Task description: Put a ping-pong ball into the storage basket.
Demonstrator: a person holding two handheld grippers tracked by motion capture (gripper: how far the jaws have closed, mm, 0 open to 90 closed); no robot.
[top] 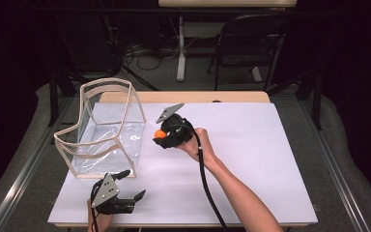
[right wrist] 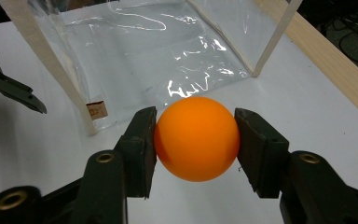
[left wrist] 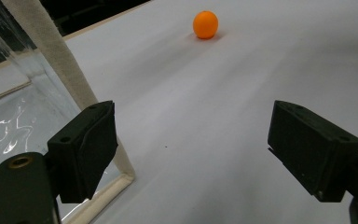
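The right gripper, fingers clamped on an orange ball, holds it beside the clear bag on the tabletop, apparently lifting next over the rim, while the left gripper waits, fingers apart.

Right gripper out over mid-table, forearm stretched in from the bottom edge at a slant, wrist bent, jaws pointing left and clamped on both sides of an orange ball. Left gripper low at the near edge, jaws spread wide, nothing between them.
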